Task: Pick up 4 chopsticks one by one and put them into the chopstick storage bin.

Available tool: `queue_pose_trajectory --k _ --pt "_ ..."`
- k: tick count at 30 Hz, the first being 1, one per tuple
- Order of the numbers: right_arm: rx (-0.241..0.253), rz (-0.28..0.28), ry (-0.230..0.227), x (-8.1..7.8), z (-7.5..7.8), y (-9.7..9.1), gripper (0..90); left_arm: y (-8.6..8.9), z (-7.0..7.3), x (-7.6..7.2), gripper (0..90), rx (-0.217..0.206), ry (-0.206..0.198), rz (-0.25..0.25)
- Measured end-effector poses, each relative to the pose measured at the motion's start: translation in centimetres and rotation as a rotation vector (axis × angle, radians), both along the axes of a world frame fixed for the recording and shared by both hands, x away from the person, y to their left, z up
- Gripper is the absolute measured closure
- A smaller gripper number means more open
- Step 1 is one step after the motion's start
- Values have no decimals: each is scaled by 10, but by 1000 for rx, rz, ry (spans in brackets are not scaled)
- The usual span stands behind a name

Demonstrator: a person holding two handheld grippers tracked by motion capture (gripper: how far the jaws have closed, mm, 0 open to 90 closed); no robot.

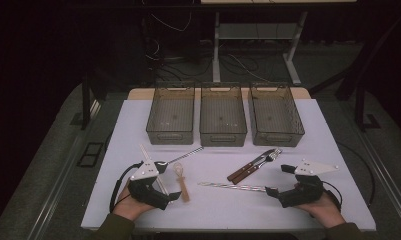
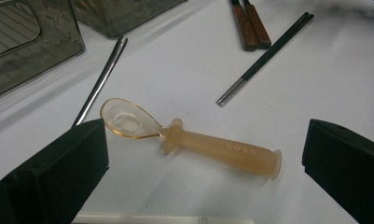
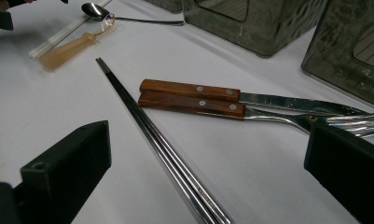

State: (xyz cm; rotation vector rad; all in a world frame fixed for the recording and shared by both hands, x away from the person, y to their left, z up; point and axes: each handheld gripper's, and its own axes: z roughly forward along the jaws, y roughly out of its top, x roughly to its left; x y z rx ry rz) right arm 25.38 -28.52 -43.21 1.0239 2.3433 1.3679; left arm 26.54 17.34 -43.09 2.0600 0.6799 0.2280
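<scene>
Between the spread left tongs (image 2: 203,163) lies a translucent amber spoon (image 2: 194,140), clear bowl, stubby flanged handle; right tongs (image 3: 208,172) gape too.

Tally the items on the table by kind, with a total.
Clear bins: 3
Chopstick pairs: 2
Metal spoon: 1
Amber baby spoon: 1
Wood-handled knife: 1
Wood-handled fork: 1
Total: 9
</scene>
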Motion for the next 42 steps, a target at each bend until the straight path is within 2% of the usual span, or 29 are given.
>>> queue_pose_trajectory --k 10,22,28,30,35,38,42 --pt "4 -7 -3 0 0 -1 8 1 2 0 9 10 2 -3" --pt "8 -12 -8 0 1 -3 8 12 9 1 109 7 -7 42" --pt "3 -18 -9 0 2 -2 8 25 12 3 235 14 -12 90" --pt "3 -18 -8 0 2 -2 8 27 12 4 326 12 -9 103" --pt "0 -16 -7 0 1 -2 8 44 17 8 490 -5 -8 177" --pt "0 -16 -5 0 1 -2 8 49 18 11 575 3 -8 203" --pt "-1 -15 -4 0 1 -1 8 59 17 20 662 30 8 264"
